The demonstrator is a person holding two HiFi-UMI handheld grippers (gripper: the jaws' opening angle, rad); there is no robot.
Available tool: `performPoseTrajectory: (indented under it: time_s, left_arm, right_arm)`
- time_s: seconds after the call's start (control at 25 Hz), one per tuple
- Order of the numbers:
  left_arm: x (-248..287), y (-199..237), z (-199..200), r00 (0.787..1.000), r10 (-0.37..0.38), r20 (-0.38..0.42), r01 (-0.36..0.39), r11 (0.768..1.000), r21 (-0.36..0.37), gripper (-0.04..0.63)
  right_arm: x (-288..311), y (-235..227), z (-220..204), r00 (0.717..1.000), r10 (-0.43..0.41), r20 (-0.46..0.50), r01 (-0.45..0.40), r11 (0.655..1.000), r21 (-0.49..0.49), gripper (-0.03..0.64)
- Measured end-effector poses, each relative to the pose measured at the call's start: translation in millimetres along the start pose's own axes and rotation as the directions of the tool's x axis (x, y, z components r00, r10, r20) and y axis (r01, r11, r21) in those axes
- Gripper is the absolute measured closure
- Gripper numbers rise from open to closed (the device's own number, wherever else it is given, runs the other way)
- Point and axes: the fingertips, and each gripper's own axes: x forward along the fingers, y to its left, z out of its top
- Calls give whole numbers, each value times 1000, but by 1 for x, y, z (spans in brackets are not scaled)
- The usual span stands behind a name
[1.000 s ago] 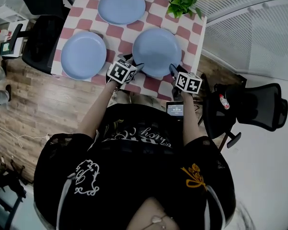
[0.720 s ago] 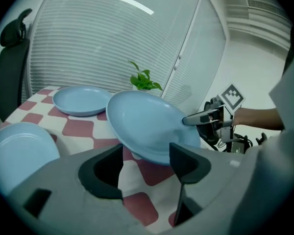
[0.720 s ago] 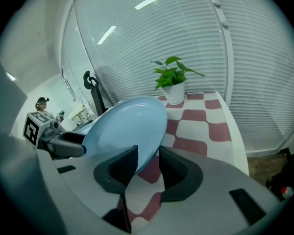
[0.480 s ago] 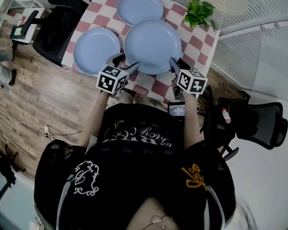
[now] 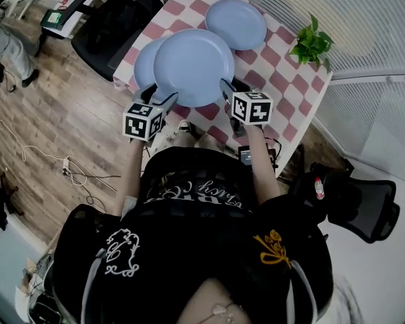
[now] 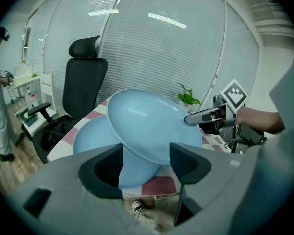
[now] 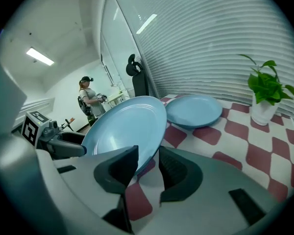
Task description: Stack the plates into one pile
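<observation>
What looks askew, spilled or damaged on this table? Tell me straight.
Nothing spilled or damaged. Only the lifted plate is off level: the left gripper and the right gripper, whose fingers have just been closing, clamp its opposite rims, and it hangs tilted above a second plate. That fits stacking.

Bright even light from ceiling strips (image 7: 39,56); soft sheen on plate (image 7: 125,129); fisheye edges, black corners.

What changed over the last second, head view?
The left gripper and right gripper carried the held plate leftward, to above the left plate. The right gripper's jaws have just been closing on its rim. The far plate and plant stayed put.
</observation>
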Motion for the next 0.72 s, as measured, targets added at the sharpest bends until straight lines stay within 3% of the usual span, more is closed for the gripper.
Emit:
performPoseTrajectory:
  time_s: [0.28,0.72]
  left_arm:
    - [-26,50,-33,996,90,-29,-93,991,-98,296]
    - [-23,74,-67,993,77,-92,-92,981,-169,296]
  right_arm:
    - [48,48,-11,994,51,-98,-55,998,-42,485]
    - [74,60,-44,978,24,-206,-26,1000,-10,483]
